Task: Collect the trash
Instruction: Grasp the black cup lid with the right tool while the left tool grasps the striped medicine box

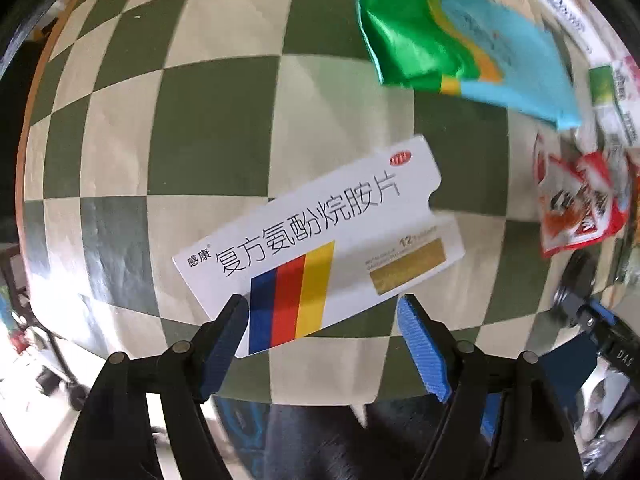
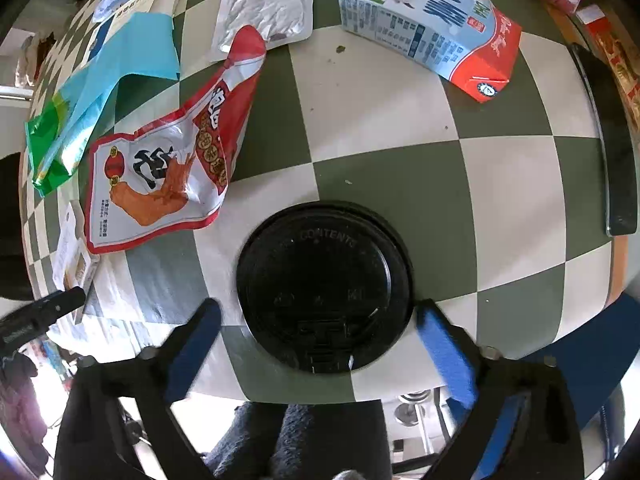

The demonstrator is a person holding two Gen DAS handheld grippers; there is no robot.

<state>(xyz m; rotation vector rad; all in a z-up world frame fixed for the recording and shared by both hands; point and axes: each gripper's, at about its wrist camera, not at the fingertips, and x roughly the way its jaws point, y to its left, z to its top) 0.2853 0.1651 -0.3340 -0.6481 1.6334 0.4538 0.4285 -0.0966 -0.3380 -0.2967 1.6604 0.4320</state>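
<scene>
In the left wrist view a flat white medicine box [image 1: 320, 240] with blue, red and yellow stripes lies on the checkered table. My left gripper [image 1: 320, 312] is open, its fingers at either side of the box's near end. In the right wrist view a black cup lid [image 2: 324, 286] lies near the table's front edge. My right gripper [image 2: 320, 320] is open with its fingers on both sides of the lid. A red and white snack wrapper [image 2: 160, 168] lies left of the lid; it also shows in the left wrist view [image 1: 580, 200].
A green and blue bag [image 1: 460, 40] lies beyond the medicine box, also in the right wrist view [image 2: 92, 92]. A milk carton [image 2: 432, 28] and a silver pouch [image 2: 268, 4] lie at the far side. A black strip [image 2: 612, 140] lies along the table's right edge.
</scene>
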